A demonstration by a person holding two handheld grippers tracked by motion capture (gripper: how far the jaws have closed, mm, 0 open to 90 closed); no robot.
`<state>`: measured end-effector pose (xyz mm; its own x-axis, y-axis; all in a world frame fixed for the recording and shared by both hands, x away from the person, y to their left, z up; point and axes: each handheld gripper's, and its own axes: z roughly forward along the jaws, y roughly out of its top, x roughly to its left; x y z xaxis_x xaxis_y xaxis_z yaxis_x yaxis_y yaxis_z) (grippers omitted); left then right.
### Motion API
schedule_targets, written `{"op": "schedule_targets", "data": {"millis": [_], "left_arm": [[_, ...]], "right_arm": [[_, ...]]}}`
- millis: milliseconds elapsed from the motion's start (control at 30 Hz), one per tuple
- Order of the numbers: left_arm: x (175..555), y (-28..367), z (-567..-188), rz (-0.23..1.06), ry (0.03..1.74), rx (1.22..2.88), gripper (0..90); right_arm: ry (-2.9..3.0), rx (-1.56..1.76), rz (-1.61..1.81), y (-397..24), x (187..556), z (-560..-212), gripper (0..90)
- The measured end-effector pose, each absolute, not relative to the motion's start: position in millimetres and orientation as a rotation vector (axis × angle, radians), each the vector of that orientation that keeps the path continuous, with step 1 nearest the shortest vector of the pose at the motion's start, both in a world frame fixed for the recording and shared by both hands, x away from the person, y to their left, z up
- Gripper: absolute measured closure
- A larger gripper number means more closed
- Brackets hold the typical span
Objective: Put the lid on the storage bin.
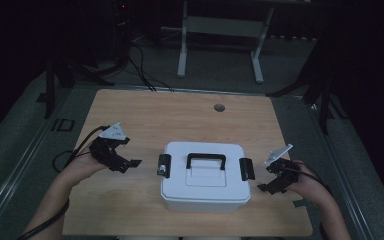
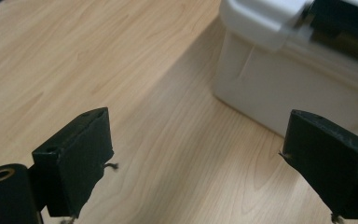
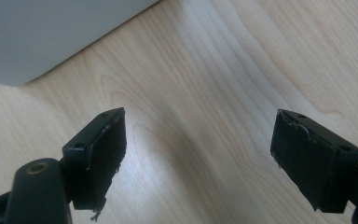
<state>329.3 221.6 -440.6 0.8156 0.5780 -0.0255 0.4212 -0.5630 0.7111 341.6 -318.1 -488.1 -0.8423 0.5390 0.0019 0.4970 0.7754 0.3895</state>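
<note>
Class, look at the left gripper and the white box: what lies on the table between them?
Nothing: the high view shows bare wooden table between the left gripper and the white box.

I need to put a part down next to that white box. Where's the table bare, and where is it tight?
The far strip of the table, between the white box and the round hole, is the widest bare patch. The near corners behind both forearms are free too. It is tight on either side of the box, where the open left gripper and right gripper sit by the latches.
</note>
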Motion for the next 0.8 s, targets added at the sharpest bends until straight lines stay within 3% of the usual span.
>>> {"op": "schedule_targets", "data": {"millis": [800], "left_arm": [[307.4,273.6,-506.8,0.243,0.903,2.129,8.5]], "right_arm": [[2.72,0.981,0.744,-328.8,346.1,-505.6,16.6]]}}
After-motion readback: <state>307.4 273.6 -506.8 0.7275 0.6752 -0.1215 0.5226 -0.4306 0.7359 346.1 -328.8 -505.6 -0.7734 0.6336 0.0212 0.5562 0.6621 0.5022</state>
